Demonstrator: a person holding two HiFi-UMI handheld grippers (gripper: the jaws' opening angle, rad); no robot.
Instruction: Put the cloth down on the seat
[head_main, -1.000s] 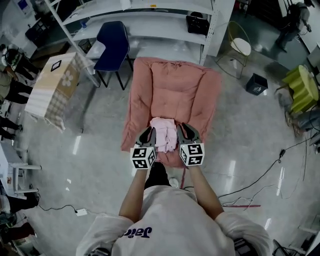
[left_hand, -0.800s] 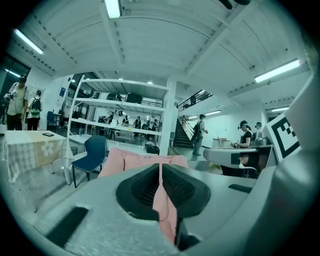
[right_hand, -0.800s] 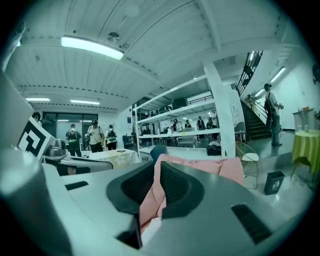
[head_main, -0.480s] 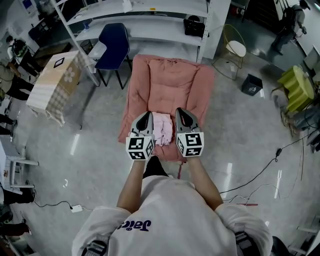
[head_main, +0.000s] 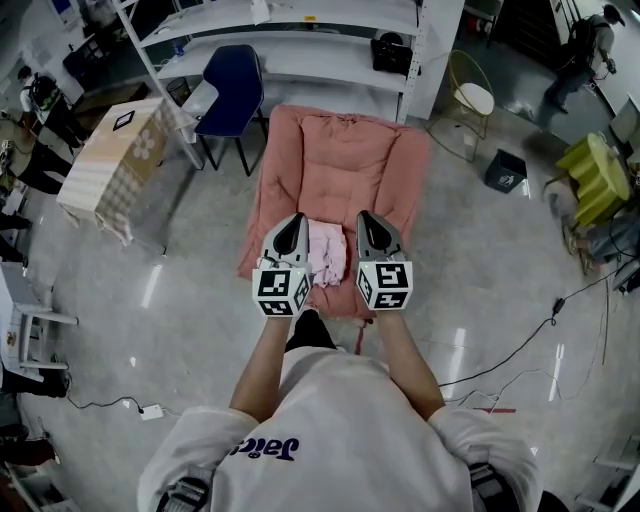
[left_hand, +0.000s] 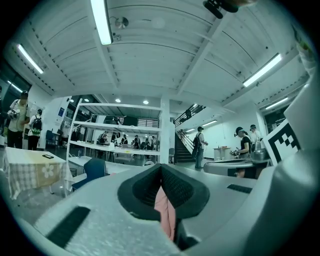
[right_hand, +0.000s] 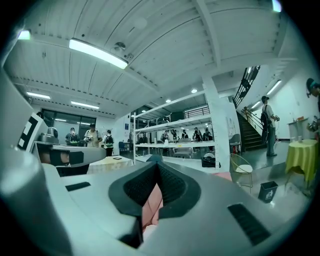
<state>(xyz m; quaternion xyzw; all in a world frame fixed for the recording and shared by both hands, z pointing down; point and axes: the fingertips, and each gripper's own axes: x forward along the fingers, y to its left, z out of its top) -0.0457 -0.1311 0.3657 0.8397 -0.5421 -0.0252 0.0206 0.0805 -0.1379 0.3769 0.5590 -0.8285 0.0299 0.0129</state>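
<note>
Over armchair seat (head_main: 338, 195) | left gripper (head_main: 295, 224), right gripper (head_main: 363, 220) jaws clamp cloth (head_main: 326, 252) | blue chair (head_main: 228, 88), shelving (head_main: 300, 55) behind

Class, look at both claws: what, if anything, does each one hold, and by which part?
Both hold the pink cloth: the left claw pinches its left side, the right claw its right side.
</note>
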